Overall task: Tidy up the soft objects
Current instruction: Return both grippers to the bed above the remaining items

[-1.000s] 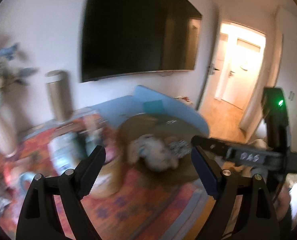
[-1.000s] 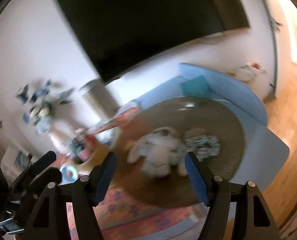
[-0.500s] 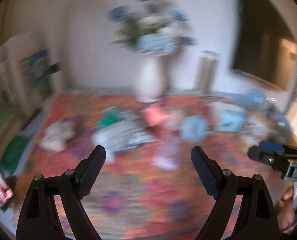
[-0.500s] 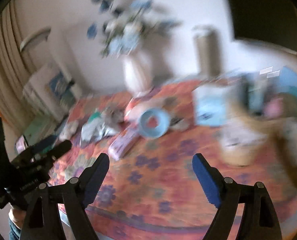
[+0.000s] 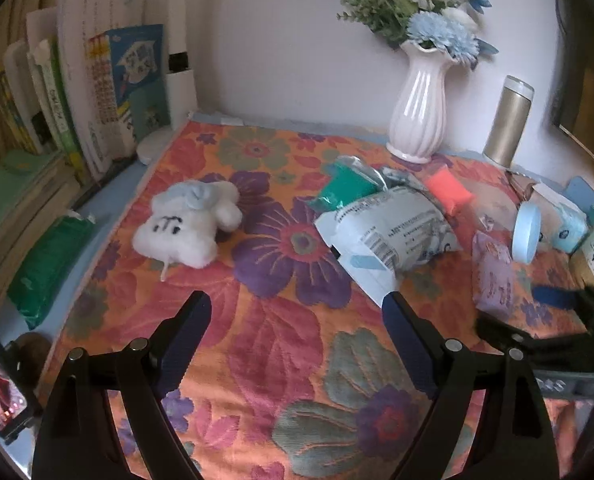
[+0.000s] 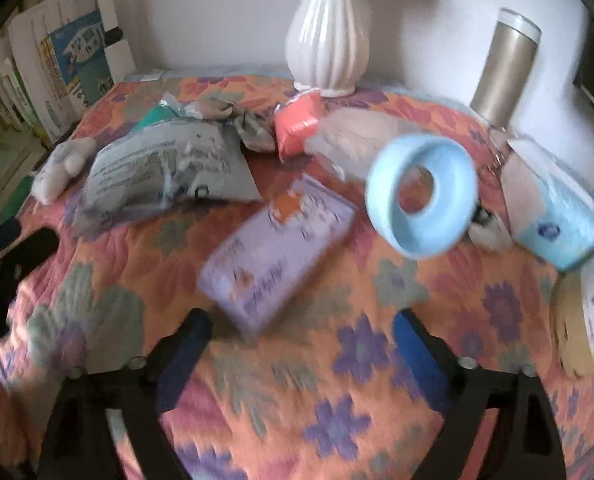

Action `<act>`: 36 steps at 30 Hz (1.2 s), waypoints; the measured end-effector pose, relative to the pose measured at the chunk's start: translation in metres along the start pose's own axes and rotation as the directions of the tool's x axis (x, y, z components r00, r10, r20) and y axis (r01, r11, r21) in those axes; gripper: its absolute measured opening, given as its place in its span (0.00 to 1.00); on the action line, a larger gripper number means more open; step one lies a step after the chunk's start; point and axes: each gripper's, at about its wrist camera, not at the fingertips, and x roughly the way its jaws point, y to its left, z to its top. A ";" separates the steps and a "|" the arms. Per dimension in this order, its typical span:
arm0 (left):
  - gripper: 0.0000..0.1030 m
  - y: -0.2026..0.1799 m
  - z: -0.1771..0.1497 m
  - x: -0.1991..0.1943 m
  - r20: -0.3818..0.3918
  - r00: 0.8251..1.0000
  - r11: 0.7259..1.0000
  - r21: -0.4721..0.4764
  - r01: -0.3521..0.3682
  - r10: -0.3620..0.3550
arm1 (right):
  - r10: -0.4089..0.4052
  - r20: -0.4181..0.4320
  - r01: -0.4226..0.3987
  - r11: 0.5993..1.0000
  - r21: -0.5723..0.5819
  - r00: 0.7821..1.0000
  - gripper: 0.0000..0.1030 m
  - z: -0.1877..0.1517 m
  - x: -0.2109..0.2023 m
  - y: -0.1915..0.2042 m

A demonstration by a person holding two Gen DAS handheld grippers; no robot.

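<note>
A white plush toy [image 5: 187, 226] lies on the flowered cloth [image 5: 281, 360], left of centre; it also shows in the right wrist view [image 6: 59, 170]. A grey-white soft packet [image 5: 389, 220] lies beside a green pack [image 5: 347, 188] and a coral pack [image 5: 447, 188]. A purple tissue pack [image 6: 277, 252] and a light blue ring [image 6: 421, 196] lie ahead of my right gripper [image 6: 303, 338], which is open and empty. My left gripper [image 5: 297, 324] is open and empty above the cloth, short of the plush toy.
A white vase of flowers [image 5: 417, 108] and a gold flask [image 5: 507, 120] stand at the back wall. Books [image 5: 77, 92] stand at the left. A blue tissue pack [image 6: 553, 212] and a tan box [image 6: 589, 320] lie at the right.
Both grippers have swung left, away from the round seat with the plush toy, and down over the flowered cloth. Both have stayed open.
</note>
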 end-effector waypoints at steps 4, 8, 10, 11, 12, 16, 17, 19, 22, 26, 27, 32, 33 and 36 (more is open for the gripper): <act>0.84 0.001 -0.001 -0.003 0.008 1.000 1.000 -0.010 0.002 -0.002 | -0.009 0.018 0.008 1.000 0.028 1.000 1.00 0.008 0.010 0.003; 0.84 0.007 0.001 -0.003 0.010 1.000 0.999 -0.041 0.021 -0.020 | 0.013 0.051 -0.015 1.000 0.026 0.999 1.00 0.004 0.008 0.002; 0.84 0.011 0.001 -0.002 0.005 0.999 0.997 -0.063 0.035 -0.035 | 0.010 0.060 -0.012 0.999 0.031 0.998 1.00 0.001 0.006 0.005; 0.84 0.013 0.001 -0.002 0.004 0.999 0.997 -0.070 0.041 -0.041 | 0.017 0.059 -0.019 0.999 0.037 0.998 1.00 0.003 0.007 0.002; 0.84 0.014 0.002 -0.001 0.002 0.999 0.996 -0.077 0.045 -0.045 | 0.016 0.060 -0.019 0.999 0.036 0.998 1.00 0.003 0.007 0.002; 0.84 0.013 0.002 0.000 -0.003 0.999 0.996 -0.079 0.038 -0.038 | 0.015 0.061 -0.017 0.999 0.035 0.998 1.00 0.001 0.007 0.002; 0.84 0.012 0.002 0.000 -0.004 0.999 0.997 -0.072 0.031 -0.032 | 0.015 0.061 -0.017 0.999 0.036 0.998 1.00 0.002 0.008 0.002; 0.84 0.010 0.001 0.000 -0.001 1.000 0.998 -0.061 0.023 -0.023 | 0.015 0.062 -0.017 0.999 0.036 0.998 1.00 -0.001 0.006 0.001; 0.84 0.008 0.001 -0.002 0.006 1.000 0.999 -0.052 0.016 -0.016 | 0.015 0.062 -0.018 0.999 0.036 0.998 1.00 0.000 0.006 0.001; 0.84 0.007 0.000 -0.002 0.007 1.000 0.999 -0.042 0.015 -0.015 | 0.016 0.062 -0.018 0.999 0.036 0.998 1.00 0.001 0.007 0.002; 0.84 0.007 0.000 -0.002 0.006 1.000 0.999 -0.038 0.015 -0.014 | 0.016 0.062 -0.018 0.999 0.035 0.998 1.00 0.001 0.007 0.002; 0.84 0.003 -0.001 -0.004 0.012 1.000 1.000 -0.023 0.010 -0.010 | 0.016 0.062 -0.018 0.999 0.035 0.998 1.00 0.001 0.007 0.002; 0.84 0.003 -0.001 -0.004 0.012 1.000 1.000 -0.021 0.011 -0.011 | 0.016 0.062 -0.018 0.999 0.035 0.998 1.00 0.001 0.007 0.001; 0.84 0.003 -0.001 -0.004 0.011 1.000 1.000 -0.021 0.013 -0.013 | 0.016 0.062 -0.018 0.999 0.035 0.998 1.00 0.001 0.007 0.002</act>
